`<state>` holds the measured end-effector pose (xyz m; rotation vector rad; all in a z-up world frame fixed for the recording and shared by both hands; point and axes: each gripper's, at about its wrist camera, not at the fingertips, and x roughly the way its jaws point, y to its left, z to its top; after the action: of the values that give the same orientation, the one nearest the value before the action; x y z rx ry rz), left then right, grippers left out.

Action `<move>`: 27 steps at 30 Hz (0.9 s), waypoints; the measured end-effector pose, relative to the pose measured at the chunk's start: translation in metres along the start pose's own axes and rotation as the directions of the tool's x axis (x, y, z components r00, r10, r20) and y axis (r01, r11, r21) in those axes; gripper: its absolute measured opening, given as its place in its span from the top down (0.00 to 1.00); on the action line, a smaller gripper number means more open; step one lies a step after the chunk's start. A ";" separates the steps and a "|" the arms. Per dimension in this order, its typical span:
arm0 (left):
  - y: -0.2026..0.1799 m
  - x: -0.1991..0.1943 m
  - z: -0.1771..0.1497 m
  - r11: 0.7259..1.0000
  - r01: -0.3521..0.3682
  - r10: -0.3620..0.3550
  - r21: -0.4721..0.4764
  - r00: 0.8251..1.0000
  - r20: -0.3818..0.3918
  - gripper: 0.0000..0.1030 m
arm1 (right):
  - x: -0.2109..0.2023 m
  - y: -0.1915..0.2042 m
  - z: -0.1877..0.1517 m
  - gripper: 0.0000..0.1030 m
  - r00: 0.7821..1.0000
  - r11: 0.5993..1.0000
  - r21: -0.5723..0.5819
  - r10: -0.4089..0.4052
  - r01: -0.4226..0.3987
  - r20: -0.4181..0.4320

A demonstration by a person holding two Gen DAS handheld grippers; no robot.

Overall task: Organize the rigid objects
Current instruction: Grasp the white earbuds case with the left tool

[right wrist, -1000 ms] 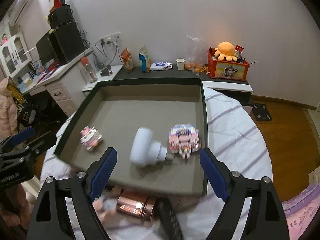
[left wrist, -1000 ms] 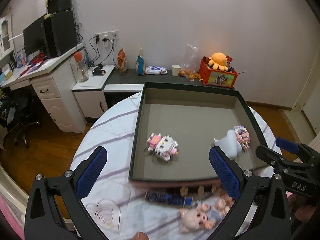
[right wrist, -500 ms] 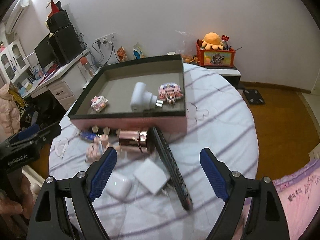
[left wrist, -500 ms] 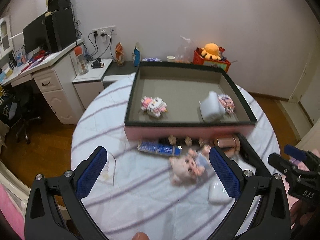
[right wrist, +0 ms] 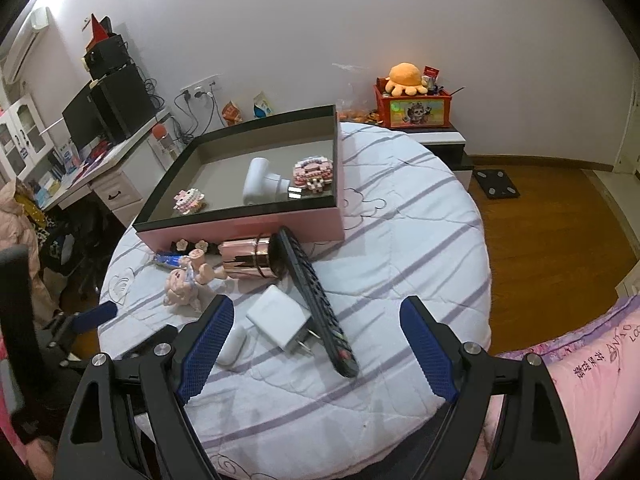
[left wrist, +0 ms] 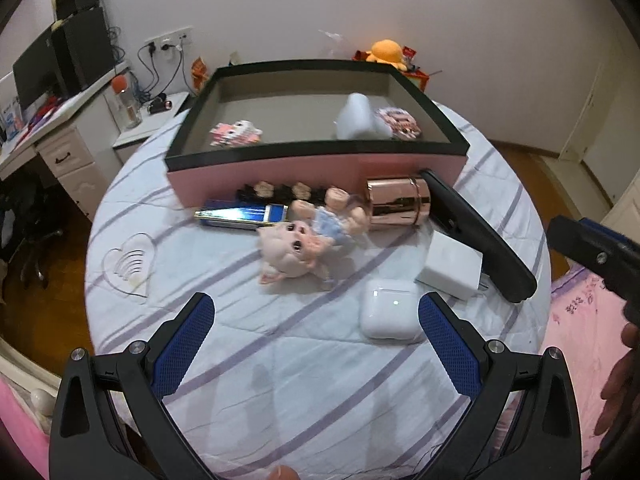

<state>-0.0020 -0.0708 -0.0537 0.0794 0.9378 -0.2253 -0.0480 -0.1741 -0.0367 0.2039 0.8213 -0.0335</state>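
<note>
We note a white cover with lilac stripes at 6 o'clock. The box at 12: pink outside, black rim, grey-brown floor. Inside it, two pink-and-white block figures and a white rounded device. Below the box: a rose-gold cylinder, a blue pack, a pink piglet doll in pale blue. At 3 o'clock: black remote, white charger, white earbud case. Gripper pads are blue, dimpled.
</note>
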 end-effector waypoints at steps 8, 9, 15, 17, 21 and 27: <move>-0.016 0.027 -0.005 0.999 0.041 -0.041 0.011 0.997 -0.066 0.00 | 0.005 -0.014 -0.001 0.16 1.000 1.000 0.020 -0.002 0.003 -0.009; -0.018 0.030 -0.006 0.999 0.046 -0.045 0.014 0.996 -0.073 0.00 | 0.007 -0.015 -0.001 0.16 1.000 1.000 0.022 -0.001 0.002 -0.012; -0.029 0.051 -0.008 0.997 0.059 -0.054 0.040 0.992 -0.113 0.08 | 0.014 -0.023 0.000 0.16 1.000 0.999 0.036 0.003 -0.003 -0.020; -0.030 0.057 -0.009 0.998 0.048 -0.042 0.043 0.992 -0.122 0.14 | 0.014 -0.025 0.000 0.16 1.000 0.999 0.040 0.003 -0.002 -0.020; -0.030 0.054 -0.009 0.998 0.037 -0.032 0.058 0.995 -0.094 0.32 | 0.015 -0.027 0.000 0.16 1.000 0.999 0.046 -0.001 0.002 -0.022; -0.029 0.049 -0.010 0.997 0.051 -0.046 0.055 0.995 -0.086 0.57 | 0.015 -0.024 0.001 0.16 1.000 0.999 0.047 0.000 0.001 -0.023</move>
<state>0.0110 -0.1053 -0.0982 0.1192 1.0190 -0.2957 -0.0398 -0.1969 -0.0515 0.2484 0.8439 -0.0509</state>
